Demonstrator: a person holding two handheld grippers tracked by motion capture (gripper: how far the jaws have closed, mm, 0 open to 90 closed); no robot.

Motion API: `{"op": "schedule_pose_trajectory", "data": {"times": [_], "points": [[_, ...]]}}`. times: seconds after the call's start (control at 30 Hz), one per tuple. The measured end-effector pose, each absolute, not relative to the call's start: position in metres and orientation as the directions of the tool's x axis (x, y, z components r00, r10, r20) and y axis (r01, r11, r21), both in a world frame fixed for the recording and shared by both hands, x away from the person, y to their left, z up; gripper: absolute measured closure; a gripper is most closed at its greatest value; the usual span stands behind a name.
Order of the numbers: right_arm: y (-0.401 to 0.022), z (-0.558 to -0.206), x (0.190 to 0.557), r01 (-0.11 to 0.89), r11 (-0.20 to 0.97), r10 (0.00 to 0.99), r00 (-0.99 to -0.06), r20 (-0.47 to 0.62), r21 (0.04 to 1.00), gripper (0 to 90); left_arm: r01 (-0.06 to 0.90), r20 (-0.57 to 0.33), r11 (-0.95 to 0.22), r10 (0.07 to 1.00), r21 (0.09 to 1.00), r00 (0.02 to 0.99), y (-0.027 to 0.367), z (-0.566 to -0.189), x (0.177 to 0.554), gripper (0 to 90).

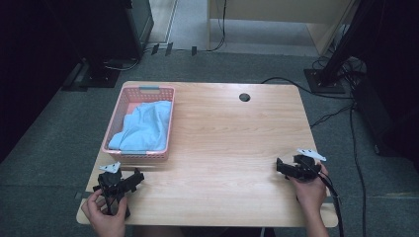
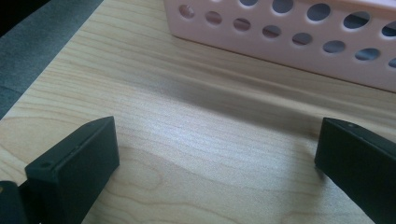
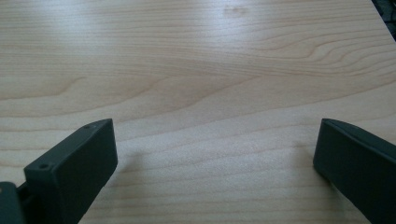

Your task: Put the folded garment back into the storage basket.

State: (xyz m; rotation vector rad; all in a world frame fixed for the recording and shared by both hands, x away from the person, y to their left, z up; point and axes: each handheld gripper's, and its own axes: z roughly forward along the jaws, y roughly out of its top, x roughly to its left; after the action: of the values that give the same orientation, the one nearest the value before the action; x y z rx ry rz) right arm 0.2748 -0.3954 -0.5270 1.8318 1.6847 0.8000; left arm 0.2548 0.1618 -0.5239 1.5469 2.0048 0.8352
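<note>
A pink basket (image 1: 140, 148) sits at the table's (image 1: 232, 143) left edge, reaching from the far left corner towards the near edge, with a light blue cloth (image 1: 144, 126) bundled inside it. The left gripper (image 1: 139, 176) is held over the near left corner, just short of the basket's near wall (image 2: 299, 42), its jaws spread wide over bare wood. The right gripper (image 1: 279, 166) hovers near the right edge, well apart from the basket, jaws likewise gaping and holding nothing.

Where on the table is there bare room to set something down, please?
The wood is bare from the pink basket across to the right hand-held gripper, back to the cable hole. It is crowded only at the left, around the basket and the left hand-held gripper.
</note>
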Motion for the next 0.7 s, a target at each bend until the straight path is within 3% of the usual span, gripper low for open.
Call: {"op": "schedule_pose_trajectory", "data": {"times": [0.7], "points": [[-0.402, -0.528, 0.264, 0.702, -0.054, 0.998, 0.053, 0.023, 0.71, 0.0, 0.681, -0.001, 0.179, 0.967, 0.71, -0.253, 0.162, -0.524, 0.255, 0.0]]}}
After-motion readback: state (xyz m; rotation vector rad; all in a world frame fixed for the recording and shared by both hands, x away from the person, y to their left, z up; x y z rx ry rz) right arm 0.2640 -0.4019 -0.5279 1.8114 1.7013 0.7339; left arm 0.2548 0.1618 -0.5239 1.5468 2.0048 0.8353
